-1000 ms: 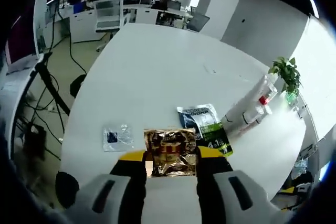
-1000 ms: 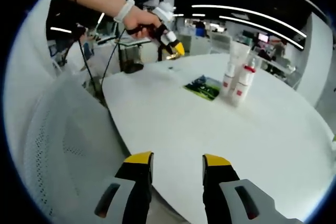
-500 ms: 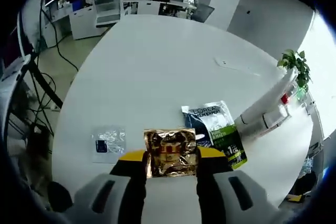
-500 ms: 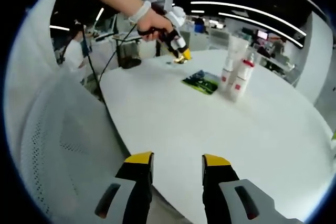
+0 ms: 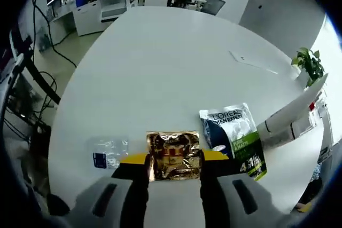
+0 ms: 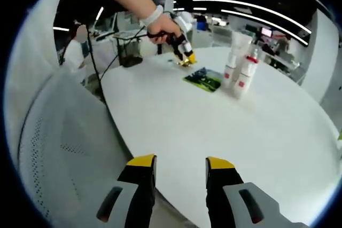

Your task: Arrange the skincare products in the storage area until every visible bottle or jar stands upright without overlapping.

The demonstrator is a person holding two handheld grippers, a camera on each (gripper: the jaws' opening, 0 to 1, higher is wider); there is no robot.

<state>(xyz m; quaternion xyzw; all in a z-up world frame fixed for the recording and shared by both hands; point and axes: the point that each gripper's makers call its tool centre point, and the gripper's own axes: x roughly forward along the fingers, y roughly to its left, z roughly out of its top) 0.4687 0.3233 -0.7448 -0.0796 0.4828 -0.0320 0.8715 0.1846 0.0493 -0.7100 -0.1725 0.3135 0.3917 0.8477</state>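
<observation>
- Left gripper (image 5: 174,159): jaws clenched on a gold foil sachet (image 5: 173,155), held just above the white round table (image 5: 160,62) at its near edge. In the right gripper view the same gripper (image 6: 187,57) appears at the table's far left, held by a person's hand (image 6: 164,28).
- Right gripper (image 6: 180,168): jaws released and parted, nothing between them, hovering over the near edge of the table (image 6: 224,126).
- Green-and-dark sachet (image 5: 233,138): lies flat on the table, just right of the gold foil sachet; in the right gripper view (image 6: 204,78) it lies between the left gripper and the bottles.
- Clear sachet with a dark label (image 5: 107,152): flat on the table, left of the left gripper.
- White bottles and tubes with red details (image 6: 239,67): stand upright in a close cluster, far across the table; in the left gripper view (image 5: 291,120) they are at the right edge.
- Potted green plant (image 5: 309,65): far right, beyond the bottles.
</observation>
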